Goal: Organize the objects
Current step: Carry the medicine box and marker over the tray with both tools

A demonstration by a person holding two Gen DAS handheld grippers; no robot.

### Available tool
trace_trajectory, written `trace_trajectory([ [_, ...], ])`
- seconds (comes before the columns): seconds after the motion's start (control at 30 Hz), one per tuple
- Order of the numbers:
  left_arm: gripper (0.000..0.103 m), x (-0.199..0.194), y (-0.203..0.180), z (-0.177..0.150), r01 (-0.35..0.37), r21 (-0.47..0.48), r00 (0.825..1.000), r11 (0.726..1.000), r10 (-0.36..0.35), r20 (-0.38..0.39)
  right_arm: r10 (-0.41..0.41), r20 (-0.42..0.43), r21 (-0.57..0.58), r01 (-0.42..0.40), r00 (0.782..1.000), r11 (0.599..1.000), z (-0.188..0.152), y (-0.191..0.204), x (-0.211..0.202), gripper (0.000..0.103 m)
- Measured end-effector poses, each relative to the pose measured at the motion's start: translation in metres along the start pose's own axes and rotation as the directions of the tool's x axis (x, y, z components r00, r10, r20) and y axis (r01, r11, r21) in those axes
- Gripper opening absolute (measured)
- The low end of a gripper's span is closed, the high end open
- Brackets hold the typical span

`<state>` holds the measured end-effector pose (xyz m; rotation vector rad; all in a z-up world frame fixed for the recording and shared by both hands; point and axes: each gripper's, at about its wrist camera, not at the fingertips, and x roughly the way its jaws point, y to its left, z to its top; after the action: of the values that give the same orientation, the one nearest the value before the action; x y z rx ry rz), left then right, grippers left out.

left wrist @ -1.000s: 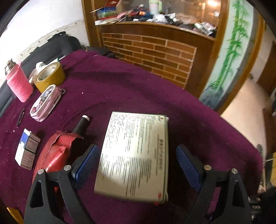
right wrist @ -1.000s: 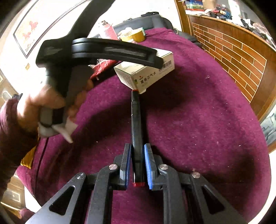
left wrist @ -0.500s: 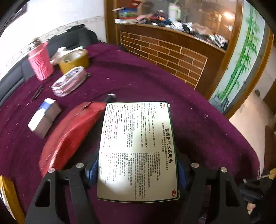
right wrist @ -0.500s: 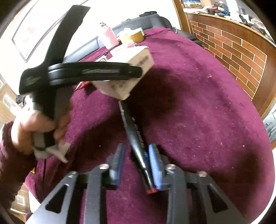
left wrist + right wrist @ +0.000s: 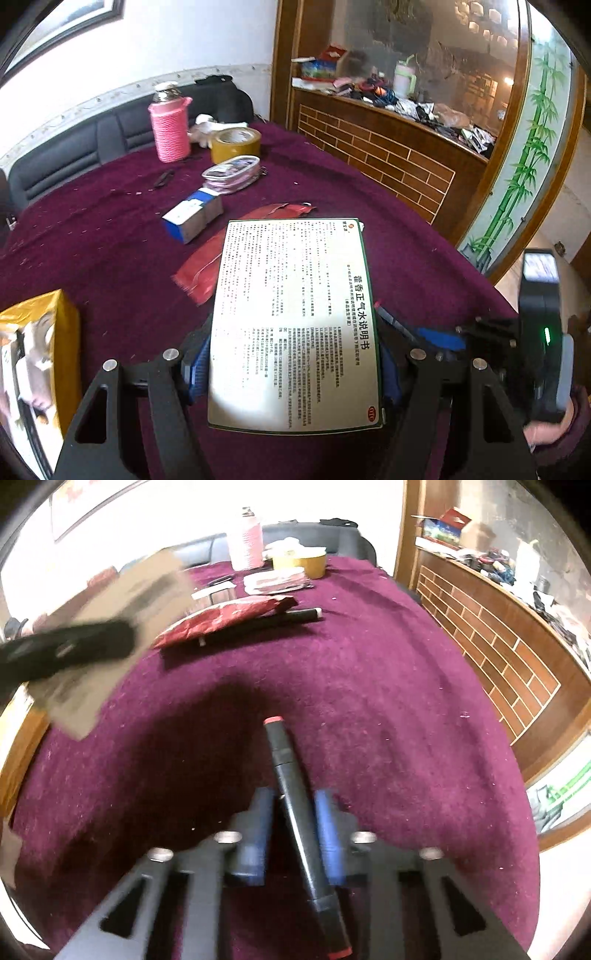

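Note:
My left gripper [image 5: 291, 365] is shut on a cream medicine box [image 5: 295, 317] printed with small text and holds it above the purple tablecloth. The same box [image 5: 110, 635] shows blurred at the upper left of the right wrist view. My right gripper [image 5: 291, 812] has a black marker with red ends [image 5: 295, 812] between its blue pads [image 5: 327, 819]. A small gap shows on each side of the marker, which lies slanted on the cloth. The right gripper [image 5: 439, 336] also shows at the right of the left wrist view.
A red foil pouch [image 5: 236, 251], a blue-white box [image 5: 192, 218], a clear pencil case [image 5: 231, 173], a yellow tape roll [image 5: 236, 144] and a pink flask [image 5: 170, 125] lie farther back. A yellow box [image 5: 37, 362] stands at the left. A second black marker [image 5: 258, 624] lies by the pouch. A brick-patterned counter [image 5: 498, 635] borders the right.
My left gripper closed on the medicine box, lifted it and carried it left. My right gripper loosened on the marker, which now slants between the pads.

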<state>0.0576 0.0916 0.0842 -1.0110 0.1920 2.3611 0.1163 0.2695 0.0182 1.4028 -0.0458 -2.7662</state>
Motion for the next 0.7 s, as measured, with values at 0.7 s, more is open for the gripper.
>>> trace_trajectory([
  [0.7,0.070,-0.115,0.073,-0.082,-0.021,-0.273,0.990,0.962,0.057,0.125,0.242,0.153,-0.034,-0.240,0.958,0.970,0.002,0.064,-0.072,0.016],
])
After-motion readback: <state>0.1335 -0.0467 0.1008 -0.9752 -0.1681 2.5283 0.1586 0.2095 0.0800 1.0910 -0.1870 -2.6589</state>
